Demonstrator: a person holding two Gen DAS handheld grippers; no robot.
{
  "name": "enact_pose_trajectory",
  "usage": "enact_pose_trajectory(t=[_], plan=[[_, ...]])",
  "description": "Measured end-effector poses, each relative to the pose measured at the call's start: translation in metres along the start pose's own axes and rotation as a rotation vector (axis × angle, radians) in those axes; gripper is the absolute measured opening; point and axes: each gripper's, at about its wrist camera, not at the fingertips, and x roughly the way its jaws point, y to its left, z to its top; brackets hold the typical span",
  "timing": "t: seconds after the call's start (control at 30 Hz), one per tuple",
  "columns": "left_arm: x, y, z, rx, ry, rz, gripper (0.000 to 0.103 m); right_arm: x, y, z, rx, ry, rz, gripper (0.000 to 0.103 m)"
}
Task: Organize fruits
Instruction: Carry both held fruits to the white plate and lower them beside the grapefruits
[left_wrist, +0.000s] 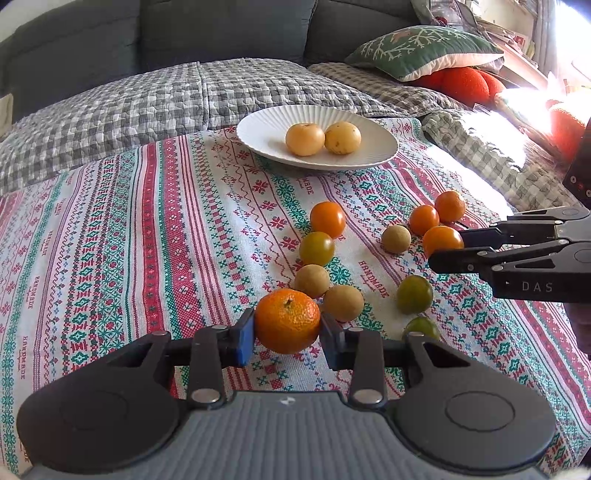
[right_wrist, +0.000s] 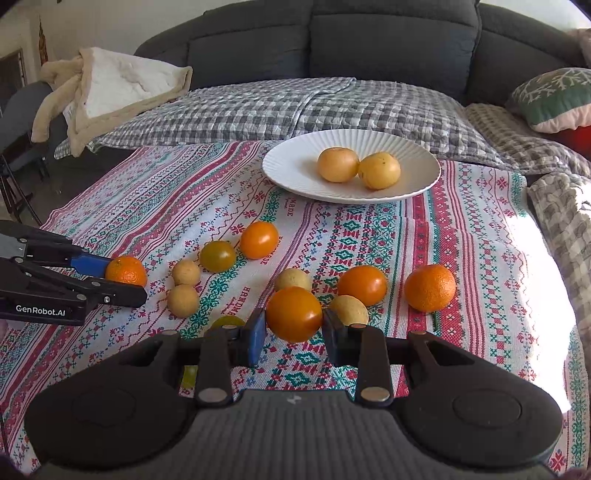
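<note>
Left hand-held gripper (left_wrist: 287, 334) is clamping a mandarin (left_wrist: 287, 320); right hand-held gripper (right_wrist: 294, 328) is clamping an orange tomato (right_wrist: 294, 314) over the patterned cloth (right_wrist: 369, 236) near a white plate (right_wrist: 291, 166).

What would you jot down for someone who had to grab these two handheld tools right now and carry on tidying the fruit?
Left gripper: jaws shut on a dimpled orange mandarin.
Right gripper: jaws shut on a smooth round orange tomato.
Done: two pale yellow round fruits lie on the white ribbed plate.
Left: the other orange, green and tan fruits are loose on the patterned woven cloth, among them a second mandarin.
</note>
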Motion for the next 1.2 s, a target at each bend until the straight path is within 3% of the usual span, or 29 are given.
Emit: enact_pose_trajectory(t=[0.47,1.0,1.2], plan=[[-0.003,-0.008,0.022,-0.015,-0.044,-0.028,0.031,-0.007,0.000,0.024,0.022,-0.054,-0.006,0.030],[0.018,-0.012,0.058,-0.074,-0.063,-0.036,0.031,-0.011,-0.021,0.056,0.094,-0.090,-0.037,0.030],[0.023,-0.012,0.077,-0.077,-0.104,-0.037,0.031,-0.007,-0.031,0.071,0.103,-0.106,-0.053,0.030]])
